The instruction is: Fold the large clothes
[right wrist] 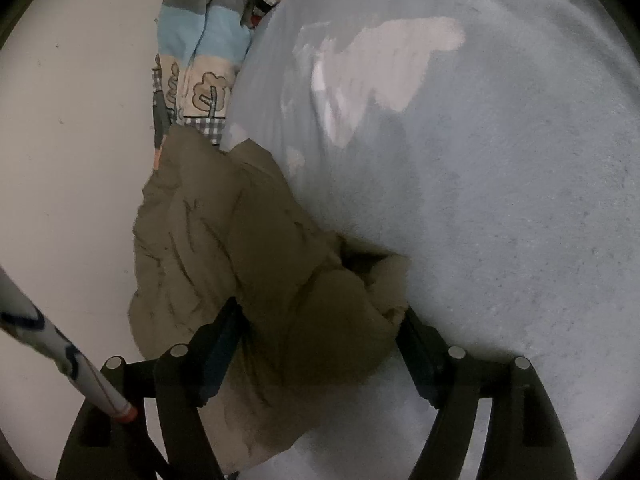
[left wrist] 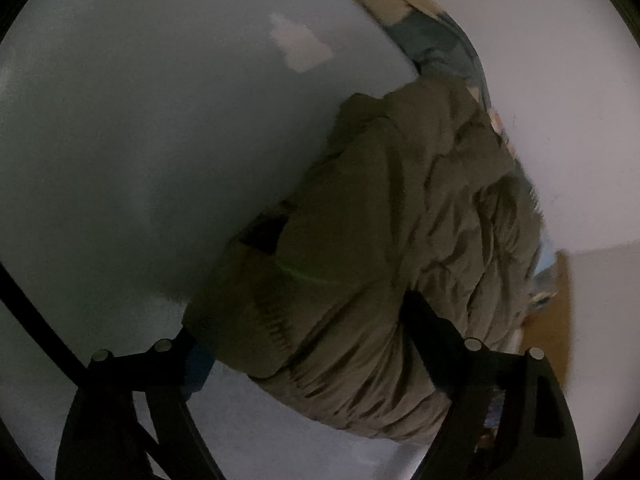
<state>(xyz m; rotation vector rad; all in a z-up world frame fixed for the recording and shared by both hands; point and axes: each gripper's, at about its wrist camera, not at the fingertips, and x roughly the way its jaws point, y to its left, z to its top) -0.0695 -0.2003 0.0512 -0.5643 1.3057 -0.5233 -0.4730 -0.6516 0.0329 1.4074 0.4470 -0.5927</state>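
Left wrist view: left gripper [left wrist: 308, 344] standing wide, jacket [left wrist: 384, 248] bulging between its jaws, grip uncertain. Right gripper [right wrist: 320, 328] likewise wide, straddling jacket [right wrist: 256, 264] lying on bed [right wrist: 500, 200].

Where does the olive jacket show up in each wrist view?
Left wrist: jacket fills centre to lower right, on the bed's edge, running between the gripper's fingers.
Right wrist: jacket sits centre-left to bottom, also between the fingers.
Shared landmark: the pale patch on the blue sheet, beyond the jacket.
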